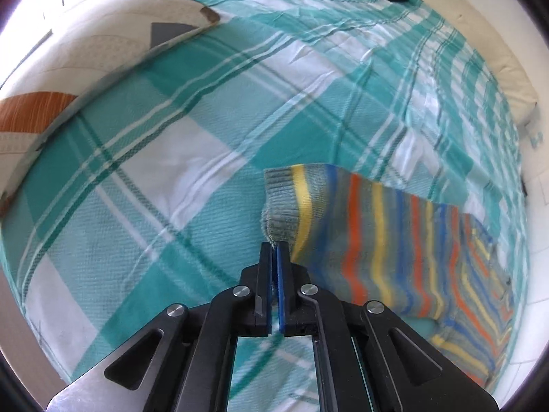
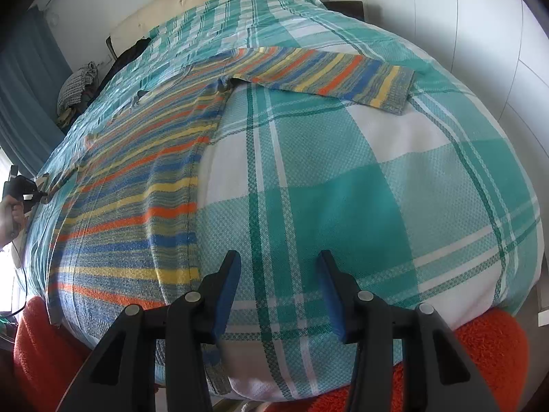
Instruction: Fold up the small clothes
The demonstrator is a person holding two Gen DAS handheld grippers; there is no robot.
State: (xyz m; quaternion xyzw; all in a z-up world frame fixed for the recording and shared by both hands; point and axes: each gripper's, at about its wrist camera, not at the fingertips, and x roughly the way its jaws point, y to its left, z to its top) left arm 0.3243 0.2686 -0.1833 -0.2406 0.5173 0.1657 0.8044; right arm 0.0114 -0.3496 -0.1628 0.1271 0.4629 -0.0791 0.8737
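Note:
A small striped sweater [image 2: 137, 199] in grey, blue, orange and yellow lies flat on a teal plaid bedspread [image 2: 343, 189]. One sleeve [image 2: 329, 72] stretches out to the far right. My left gripper [image 1: 276, 245] is shut on the grey ribbed cuff [image 1: 279, 206] of the other sleeve [image 1: 377, 237], held just above the bedspread [image 1: 154, 171]. It also shows small at the far left of the right wrist view [image 2: 37, 194]. My right gripper [image 2: 278, 264] is open and empty, over bare bedspread just right of the sweater's side edge.
A patterned pillow [image 1: 85, 61] lies at the upper left in the left wrist view. An orange fuzzy blanket [image 2: 480, 353] hangs below the bed's near edge. Dark clothes and a checked bag [image 2: 77, 86] sit at the bed's far left. White wall panels [image 2: 480, 51] stand at the right.

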